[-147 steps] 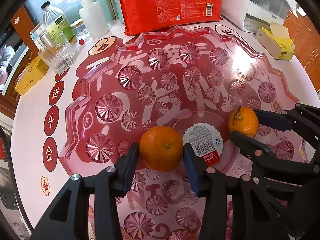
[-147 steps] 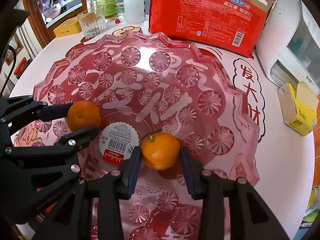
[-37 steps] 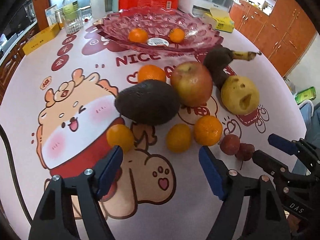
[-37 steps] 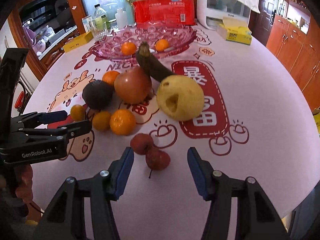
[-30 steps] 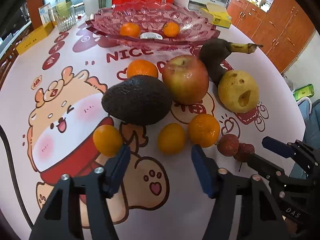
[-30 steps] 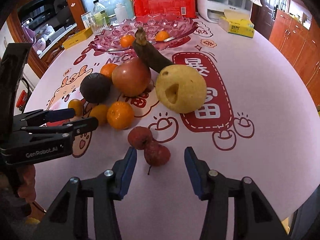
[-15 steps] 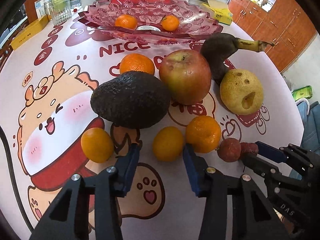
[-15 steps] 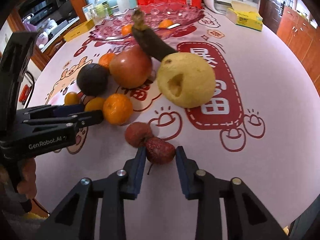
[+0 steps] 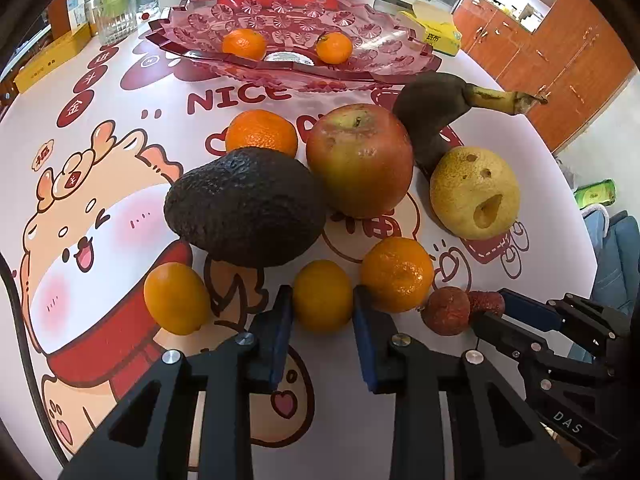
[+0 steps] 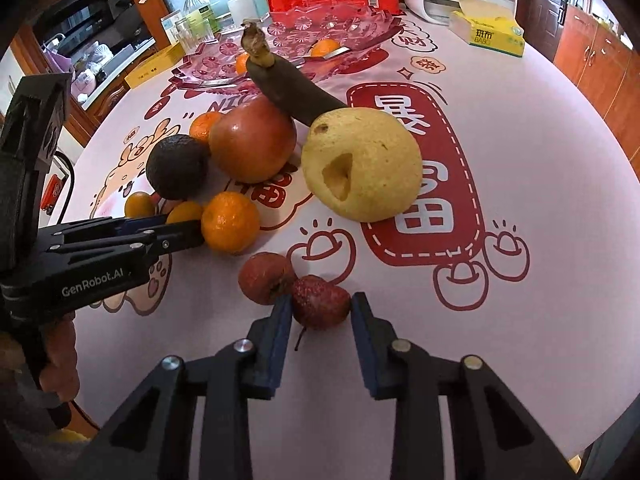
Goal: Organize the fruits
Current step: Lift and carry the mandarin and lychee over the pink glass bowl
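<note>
- cartoon tablecloth [image 9: 100, 168] is carrying a loose pile of fruit, with the pink glass tray [image 9: 392, 60] sitting at the far end, already holding two oranges.
- left gripper [image 9: 322, 312] is clenching a small orange [image 9: 322, 296] in front of the avocado [image 9: 244, 212], probably so it can go to the tray.
- right gripper [image 10: 320, 308] is squeezing a red lychee [image 10: 320, 300] that's touching a second lychee [image 10: 266, 278], both resting on the cloth.

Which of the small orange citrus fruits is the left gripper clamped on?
The middle front small orange citrus fruit, pinched by the left gripper, between two loose ones.
</note>
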{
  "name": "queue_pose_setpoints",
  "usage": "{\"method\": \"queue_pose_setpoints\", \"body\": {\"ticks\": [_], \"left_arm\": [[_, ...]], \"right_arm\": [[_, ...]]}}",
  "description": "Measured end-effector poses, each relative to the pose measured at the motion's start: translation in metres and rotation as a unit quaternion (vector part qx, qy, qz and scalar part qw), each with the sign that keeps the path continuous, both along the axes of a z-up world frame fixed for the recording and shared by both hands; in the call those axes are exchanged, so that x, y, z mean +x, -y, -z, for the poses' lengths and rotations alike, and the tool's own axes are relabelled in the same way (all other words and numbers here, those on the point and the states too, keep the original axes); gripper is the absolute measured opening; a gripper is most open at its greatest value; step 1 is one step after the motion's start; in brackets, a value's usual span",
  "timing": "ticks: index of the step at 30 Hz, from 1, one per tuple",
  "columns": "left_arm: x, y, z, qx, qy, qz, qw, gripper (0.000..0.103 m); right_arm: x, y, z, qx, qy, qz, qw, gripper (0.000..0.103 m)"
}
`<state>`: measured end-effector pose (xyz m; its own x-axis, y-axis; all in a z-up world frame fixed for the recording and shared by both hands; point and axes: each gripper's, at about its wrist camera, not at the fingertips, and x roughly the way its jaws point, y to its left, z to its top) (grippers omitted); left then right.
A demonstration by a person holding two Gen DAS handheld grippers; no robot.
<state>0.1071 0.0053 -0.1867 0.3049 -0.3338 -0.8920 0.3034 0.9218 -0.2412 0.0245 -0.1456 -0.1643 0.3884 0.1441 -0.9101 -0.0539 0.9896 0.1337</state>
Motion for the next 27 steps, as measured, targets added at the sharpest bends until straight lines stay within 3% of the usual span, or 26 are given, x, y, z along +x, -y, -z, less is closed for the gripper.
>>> {"method": "queue_pose_setpoints", "body": {"ticks": [12,20,27], "left_arm": [[-0.011,-0.013,-0.040,0.005,0.023,-0.002,0.9997,0.027],[-0.017,-0.014,-0.100,0.014,0.070,0.009,0.9974,0.027],[0.000,-0.023,-0.154,0.032,0.109,0.003,0.9936,0.027]], "right_arm": [[-0.002,-0.010,-0.021,0.002,0.017,-0.013,1.000,0.030],[-0.003,-0.025,-0.075,-0.015,0.076,-0.041,0.996,0.030],[0.014,-0.029,-0.143,-0.032,0.139,-0.063,0.988,0.030]]}}
